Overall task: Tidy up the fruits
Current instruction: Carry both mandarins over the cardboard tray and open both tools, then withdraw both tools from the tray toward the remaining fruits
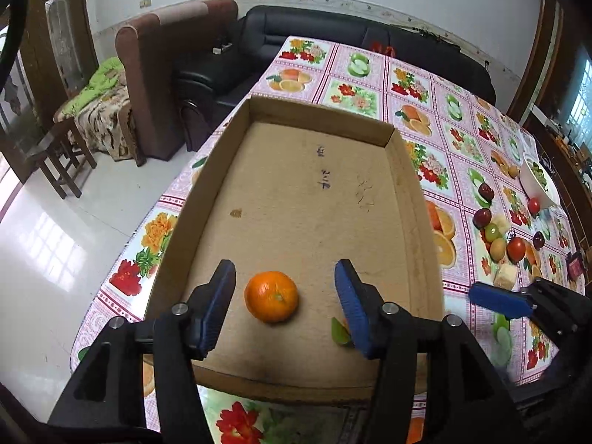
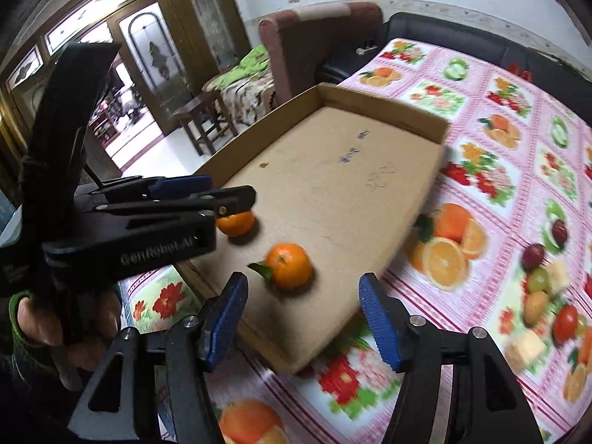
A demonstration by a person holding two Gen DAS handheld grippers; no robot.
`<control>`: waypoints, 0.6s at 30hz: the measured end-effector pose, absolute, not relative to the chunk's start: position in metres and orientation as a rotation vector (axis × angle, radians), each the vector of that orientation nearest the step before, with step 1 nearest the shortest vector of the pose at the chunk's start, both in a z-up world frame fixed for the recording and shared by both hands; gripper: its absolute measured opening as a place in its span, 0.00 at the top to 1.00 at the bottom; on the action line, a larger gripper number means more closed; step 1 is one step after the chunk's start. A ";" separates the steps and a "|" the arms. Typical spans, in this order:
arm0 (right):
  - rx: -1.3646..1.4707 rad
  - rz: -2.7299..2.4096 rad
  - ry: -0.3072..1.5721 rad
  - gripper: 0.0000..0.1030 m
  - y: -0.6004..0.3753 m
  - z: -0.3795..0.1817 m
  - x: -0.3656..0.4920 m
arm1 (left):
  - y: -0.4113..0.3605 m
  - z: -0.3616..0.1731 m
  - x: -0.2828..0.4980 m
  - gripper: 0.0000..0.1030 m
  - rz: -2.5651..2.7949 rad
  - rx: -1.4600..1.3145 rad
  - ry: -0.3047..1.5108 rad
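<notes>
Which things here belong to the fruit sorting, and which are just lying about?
Job:
- box
- plain orange
- leafy orange
- loose fruit pile
- left hand-held gripper
- right hand-held gripper

Lying about:
- white bowl
- sofa
- armchair
- stool

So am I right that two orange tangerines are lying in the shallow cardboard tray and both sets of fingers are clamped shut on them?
Not quite: two orange tangerines do lie in the shallow cardboard tray, but neither is gripped. The right wrist view shows the right gripper open around empty space, and the left wrist view shows the left gripper open, its blue fingers clear of the fruit.
</notes>
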State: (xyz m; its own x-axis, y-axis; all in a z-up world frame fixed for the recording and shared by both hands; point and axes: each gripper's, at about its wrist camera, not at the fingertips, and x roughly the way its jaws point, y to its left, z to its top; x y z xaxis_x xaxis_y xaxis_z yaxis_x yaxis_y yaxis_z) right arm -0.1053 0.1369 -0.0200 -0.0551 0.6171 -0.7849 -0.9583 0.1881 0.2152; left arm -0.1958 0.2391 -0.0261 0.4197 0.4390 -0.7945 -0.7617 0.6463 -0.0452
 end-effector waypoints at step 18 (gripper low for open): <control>-0.286 1.114 0.914 0.37 0.026 0.000 -0.030 | 0.170 -0.003 -0.148 0.41 0.709 -0.336 0.830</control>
